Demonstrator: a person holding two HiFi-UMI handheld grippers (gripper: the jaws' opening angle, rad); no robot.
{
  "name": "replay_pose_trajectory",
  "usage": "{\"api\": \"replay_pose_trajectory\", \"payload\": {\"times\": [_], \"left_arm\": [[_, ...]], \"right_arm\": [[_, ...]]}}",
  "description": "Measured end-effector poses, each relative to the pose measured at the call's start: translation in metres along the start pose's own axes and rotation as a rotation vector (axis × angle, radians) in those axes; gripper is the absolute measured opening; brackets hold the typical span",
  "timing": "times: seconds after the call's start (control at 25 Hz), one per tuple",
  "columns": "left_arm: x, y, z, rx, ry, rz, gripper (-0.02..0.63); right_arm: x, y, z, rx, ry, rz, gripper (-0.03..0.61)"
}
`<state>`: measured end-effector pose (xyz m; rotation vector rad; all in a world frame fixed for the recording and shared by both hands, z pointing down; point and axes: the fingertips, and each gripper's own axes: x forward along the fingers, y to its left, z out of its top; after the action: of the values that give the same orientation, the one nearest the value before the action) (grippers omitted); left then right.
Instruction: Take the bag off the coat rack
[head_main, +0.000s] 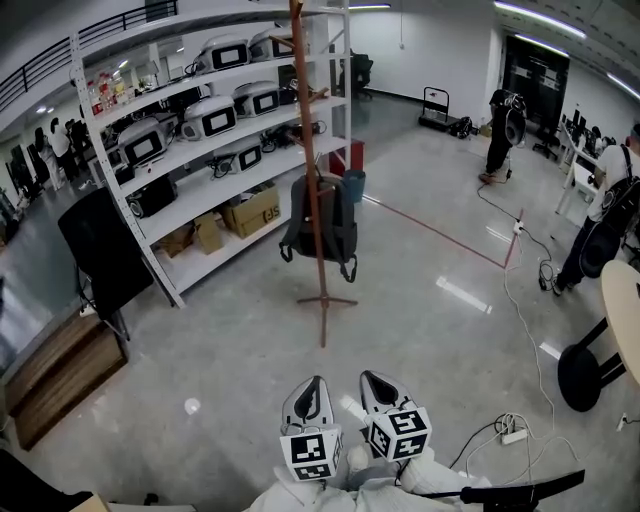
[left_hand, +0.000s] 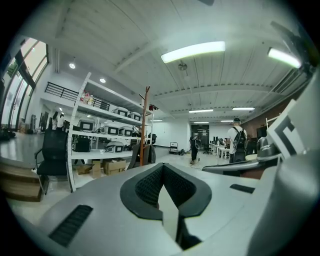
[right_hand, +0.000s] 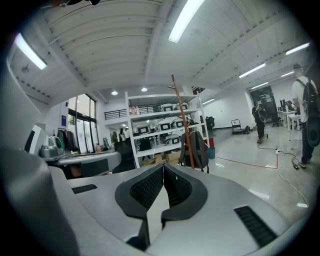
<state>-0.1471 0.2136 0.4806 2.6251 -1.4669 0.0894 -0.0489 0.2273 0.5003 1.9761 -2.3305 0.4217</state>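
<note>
A dark grey backpack (head_main: 322, 226) hangs on a brown wooden coat rack (head_main: 307, 120) standing on the grey floor ahead of me. Both grippers are held low and close to my body, well short of the rack. The left gripper (head_main: 313, 385) is shut with nothing in it. The right gripper (head_main: 371, 378) is shut and empty as well. In the left gripper view the backpack (left_hand: 136, 155) and coat rack (left_hand: 144, 125) are small and far off, above the left gripper (left_hand: 163, 166). In the right gripper view the backpack (right_hand: 196, 150) hangs on the coat rack (right_hand: 183, 120), far beyond the right gripper (right_hand: 163, 167).
White shelving (head_main: 190, 150) with appliances and cardboard boxes stands left of the rack. A black chair (head_main: 105, 255) and wooden crate (head_main: 55, 370) sit at left. A round table (head_main: 620, 320), floor cables (head_main: 520, 300) and people (head_main: 500, 135) are at right.
</note>
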Motion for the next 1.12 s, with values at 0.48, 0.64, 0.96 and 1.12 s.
{"api": "replay_pose_trajectory", "payload": {"times": [0.48, 0.64, 0.96, 1.12], "left_arm": [[0.067, -0.006, 0.017, 0.027, -0.004, -0.022, 0.002], [0.092, -0.013, 0.020, 0.032, -0.004, -0.038, 0.002], [0.143, -0.026, 0.020, 0.026, -0.002, -0.060, 0.002], [0.159, -0.029, 0.018, 0.024, 0.005, -0.053, 0.002]], "right_arm": [[0.047, -0.040, 0.019, 0.017, -0.003, -0.010, 0.012], [0.061, -0.059, 0.023, 0.019, -0.004, -0.020, 0.012], [0.086, -0.101, 0.029, 0.016, 0.013, -0.041, 0.012], [0.097, -0.116, 0.032, 0.014, 0.018, -0.038, 0.012]]}}
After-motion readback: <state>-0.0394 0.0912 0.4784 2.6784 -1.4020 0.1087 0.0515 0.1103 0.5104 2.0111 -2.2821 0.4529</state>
